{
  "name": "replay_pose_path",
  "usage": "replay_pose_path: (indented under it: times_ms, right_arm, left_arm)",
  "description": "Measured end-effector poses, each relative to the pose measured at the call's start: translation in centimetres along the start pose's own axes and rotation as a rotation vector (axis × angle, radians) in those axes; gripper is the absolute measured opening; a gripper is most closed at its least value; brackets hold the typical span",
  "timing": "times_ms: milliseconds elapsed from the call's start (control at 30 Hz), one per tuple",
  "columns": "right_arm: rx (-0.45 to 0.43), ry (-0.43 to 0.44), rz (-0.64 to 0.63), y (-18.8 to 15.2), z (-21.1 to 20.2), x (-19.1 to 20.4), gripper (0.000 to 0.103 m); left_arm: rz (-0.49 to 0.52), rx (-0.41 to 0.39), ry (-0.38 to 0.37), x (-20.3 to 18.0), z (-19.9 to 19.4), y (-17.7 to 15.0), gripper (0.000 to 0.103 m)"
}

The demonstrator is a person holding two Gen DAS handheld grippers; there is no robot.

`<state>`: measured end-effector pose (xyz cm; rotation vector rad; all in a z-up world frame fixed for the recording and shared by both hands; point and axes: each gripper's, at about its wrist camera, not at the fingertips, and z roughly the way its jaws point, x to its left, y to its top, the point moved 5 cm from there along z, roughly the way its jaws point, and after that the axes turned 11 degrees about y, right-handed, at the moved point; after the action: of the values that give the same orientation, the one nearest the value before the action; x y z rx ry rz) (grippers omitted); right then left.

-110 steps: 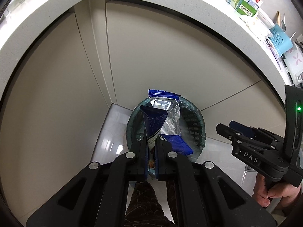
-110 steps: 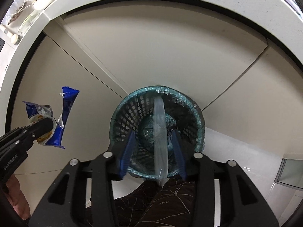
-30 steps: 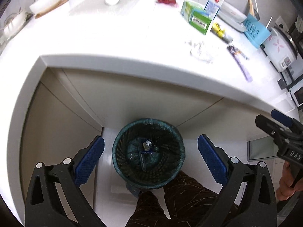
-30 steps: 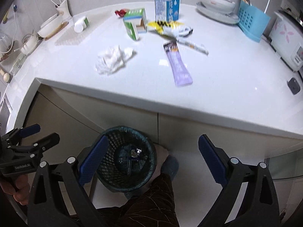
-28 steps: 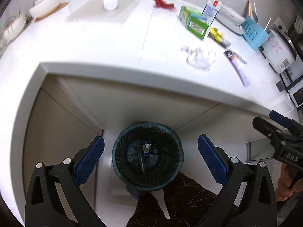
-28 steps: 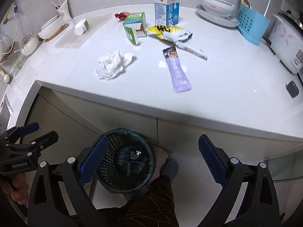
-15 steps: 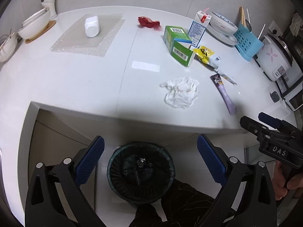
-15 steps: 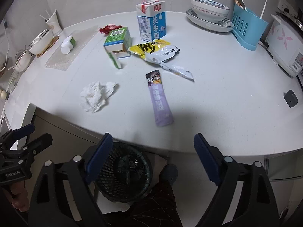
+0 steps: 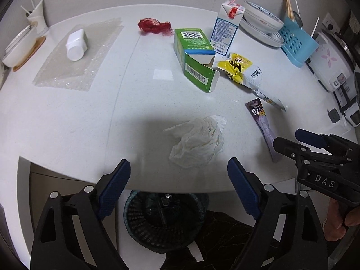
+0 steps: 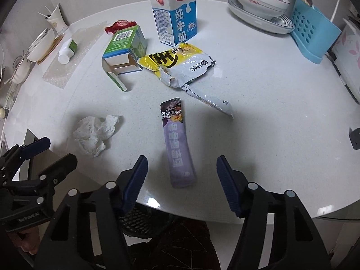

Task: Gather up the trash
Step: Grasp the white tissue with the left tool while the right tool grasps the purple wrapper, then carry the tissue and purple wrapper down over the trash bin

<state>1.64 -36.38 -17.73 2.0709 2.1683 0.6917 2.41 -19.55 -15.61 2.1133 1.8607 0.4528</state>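
Since the earlier frames, where my fingers were dangling wrappers over the bin, both grippers are now coming up and forward over the countertop, and the bin is dropping to the bottom edge of each view.

My left gripper (image 9: 178, 180) is holding nothing; its jaws are closing slightly from wide, with the crumpled tissue (image 9: 198, 142) lying just above the gap, centre right of the left wrist view. My right gripper (image 10: 181, 178) is also empty and its jaws are closing faster, about half open, with the lower end of the purple sachet (image 10: 177, 144) lying between the blue pads (image 10: 135, 183) but not touched.

Further out, in the middle of the right wrist view, I am seeing the yellow snack bag (image 10: 180, 64) with a thin white wrapper (image 10: 209, 101) below it, the opened green box (image 10: 124, 48) to its left and the milk carton (image 10: 174, 14) standing at top centre. A red net (image 9: 154, 25) is lying at the top of the left view. The trash basket (image 9: 165, 220) is sitting under the white countertop (image 9: 78, 121) edge, bottom centre.

I am judging this as the reach for the next pair of items. Next I need to lower each gripper so the pads straddle tissue and sachet; the flat sachet may need pinching at an edge.
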Motion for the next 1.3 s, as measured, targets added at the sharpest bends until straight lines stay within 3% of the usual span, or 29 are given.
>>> replay_pose_path:
  times_ms: [167,333,533,667,767,1300]
  right_arm:
    - [0.031,0.016,0.001,0.7,0.9,-0.2,0.057]
    - [0.072,0.022,-0.006,0.8,2.0,-0.1,0.049]
    - [0.097,0.045,0.009,0.7,2.7,-0.1,0.042]
    - [0.109,0.031,0.001,0.9,2.7,-0.1,0.026]
    - [0.119,0.026,0.005,1.1,2.8,0.0,0.021]
    - [0.102,0.048,0.017,0.5,1.6,0.7,0.016]
  left_arm:
    - [0.042,0.009,0.019,-1.2,1.2,0.8,0.082]
    - [0.050,0.039,0.031,-1.6,2.2,1.0,0.071]
    - [0.060,0.069,0.039,-1.8,3.0,0.9,0.049]
    - [0.071,0.075,0.061,-1.7,3.1,0.8,0.032]
    - [0.077,0.087,0.061,-1.6,3.2,1.0,0.006]
    - [0.062,0.054,0.053,-1.0,1.6,0.4,0.004]
